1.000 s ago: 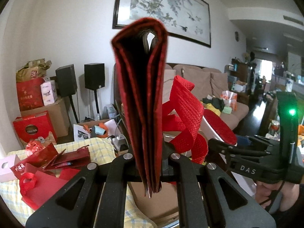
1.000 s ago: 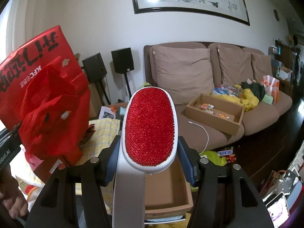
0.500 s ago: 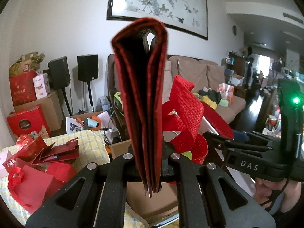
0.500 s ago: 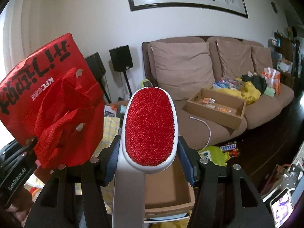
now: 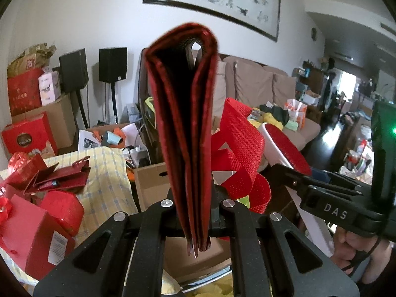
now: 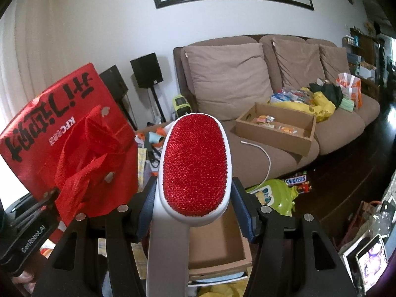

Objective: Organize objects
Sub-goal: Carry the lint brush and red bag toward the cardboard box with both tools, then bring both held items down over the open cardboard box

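Observation:
A folded red woven bag (image 5: 183,123) stands edge-on in my left gripper (image 5: 195,210), which is shut on its lower edge. Its red handles (image 5: 242,148) hang to the right. From the right wrist view the same bag (image 6: 61,123) shows black lettering, with the left gripper (image 6: 49,194) clamped at its bottom. My right gripper (image 6: 195,212) is shut on a white lint brush (image 6: 195,165) with a red bristle pad, pad facing the camera. The brush (image 5: 284,146) and right gripper (image 5: 321,190) also show at the right of the left wrist view. A hand holds each gripper.
An open cardboard box (image 6: 217,247) lies just below the brush. A yellow checked cloth (image 5: 106,173) at the left carries red gift boxes (image 5: 32,235). Behind is a brown sofa (image 6: 346,123) with a cardboard tray (image 6: 277,128) of snacks. Two speakers (image 5: 112,64) stand by the wall.
Both hands have sunk a little with their loads. In the right wrist view the red bag has dropped lower and come nearer the brush. Both grips are unchanged.

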`<state>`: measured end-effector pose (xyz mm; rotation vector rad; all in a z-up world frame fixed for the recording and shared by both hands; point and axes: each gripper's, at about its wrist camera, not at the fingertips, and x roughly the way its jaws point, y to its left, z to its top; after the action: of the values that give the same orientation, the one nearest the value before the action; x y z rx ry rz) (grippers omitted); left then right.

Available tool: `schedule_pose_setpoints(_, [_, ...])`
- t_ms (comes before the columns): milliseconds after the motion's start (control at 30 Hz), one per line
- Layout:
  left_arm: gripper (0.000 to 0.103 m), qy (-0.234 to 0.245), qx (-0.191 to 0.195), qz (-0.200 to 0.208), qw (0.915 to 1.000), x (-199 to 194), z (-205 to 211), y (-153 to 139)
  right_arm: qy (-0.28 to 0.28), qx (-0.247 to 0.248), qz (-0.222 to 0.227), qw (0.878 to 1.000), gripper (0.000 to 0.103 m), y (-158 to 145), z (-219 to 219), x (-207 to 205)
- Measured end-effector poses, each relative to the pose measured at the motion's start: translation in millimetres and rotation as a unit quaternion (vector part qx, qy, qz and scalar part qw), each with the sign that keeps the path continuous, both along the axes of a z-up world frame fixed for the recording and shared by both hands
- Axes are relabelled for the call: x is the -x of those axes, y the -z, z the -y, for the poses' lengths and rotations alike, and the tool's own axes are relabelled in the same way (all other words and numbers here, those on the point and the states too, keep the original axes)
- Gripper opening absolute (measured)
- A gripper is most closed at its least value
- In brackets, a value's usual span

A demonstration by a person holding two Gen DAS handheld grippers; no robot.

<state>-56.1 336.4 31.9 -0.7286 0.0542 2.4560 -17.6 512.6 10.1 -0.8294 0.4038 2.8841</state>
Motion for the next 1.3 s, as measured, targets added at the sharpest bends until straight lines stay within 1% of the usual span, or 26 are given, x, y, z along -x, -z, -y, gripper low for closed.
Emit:
schedule_pose_setpoints(333, [0.009,0.004,0.023,0.013,0.9996,-0.4,-8.1,17.6,0.007,-0.008,0.015,1.0,0.059,11.0,-2.2,8.5])
schedule_pose_setpoints(800, [0.009,0.009,0.04,0.035,0.9985,-7.3,-13.6,36.5,0.006,-0.007,0.036,0.999,0.059,29.2,-4.3,20.9])
schedule_pose_setpoints(1033, [0.009,0.009,0.042,0.048,0.9979,0.2,-10.9,42.2,0.007,-0.009,0.046,0.999,0.059,39.0,-6.9,24.7])
schedule_pose_setpoints(1200, [0.009,0.015,0.051,0.068,0.9963,4.1,-12.7,54.2,0.007,-0.007,0.058,0.998,0.059,48.8,-8.7,28.5])
schedule_pose_setpoints(1300, [0.009,0.013,0.058,0.072,0.9956,4.8,-13.3,61.7,0.006,-0.004,0.066,0.998,0.059,56.3,-10.2,31.3])
